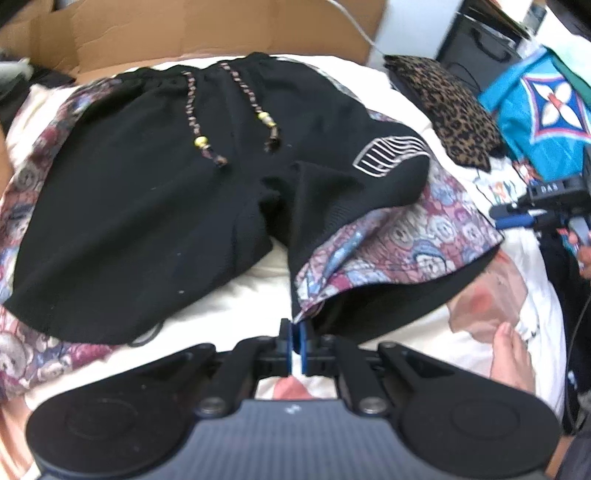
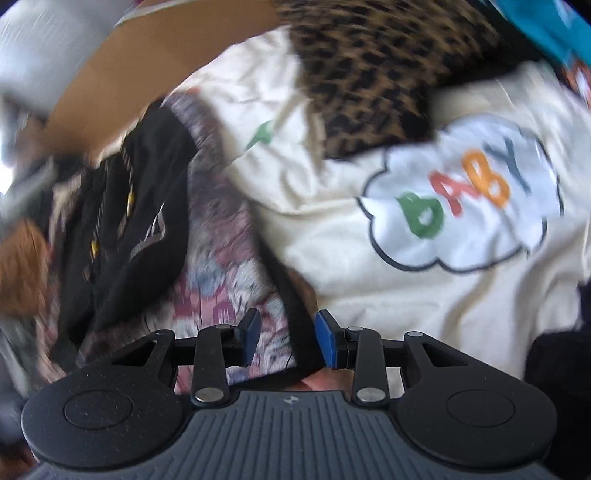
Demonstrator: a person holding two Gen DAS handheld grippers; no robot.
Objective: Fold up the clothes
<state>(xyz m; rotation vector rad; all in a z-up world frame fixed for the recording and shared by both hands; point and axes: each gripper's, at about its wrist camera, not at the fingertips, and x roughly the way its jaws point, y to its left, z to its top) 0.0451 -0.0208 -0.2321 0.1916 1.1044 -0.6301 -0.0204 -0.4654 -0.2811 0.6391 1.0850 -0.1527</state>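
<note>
Black knit shorts (image 1: 155, 192) with floral side panels lie spread on a cream bedspread (image 1: 258, 273) printed with cartoon figures, waistband at the far edge and both leg hems toward the near edge, so the long axis of each leg runs far to near. Two beaded drawstrings (image 1: 232, 110) trail down the front from the waistband. The right leg's hem is lifted and turned back, showing its floral panel (image 1: 399, 240), and the left claw (image 1: 296, 341) is clamped shut on the corner of that hem at the near edge. Bare bedspread shows between the two legs and to the near right of the shorts, where there is open room. A folded leopard-print cloth (image 1: 454, 110) lies on the far right of the bed, just beside the shorts, with a turquoise patterned bag (image 1: 546, 99) past it at the bed's right side. A brown cardboard box (image 1: 184, 29) stands along the far edge, its flaps open; what it holds cannot be told. In the right wrist view, blurred, the right claw (image 2: 288, 341) stands open, its blue pads (image 2: 327, 339) apart over the right leg's black hem edge (image 2: 295, 317), near a cloud print reading BABY (image 2: 461, 195) on the bedspread.
</note>
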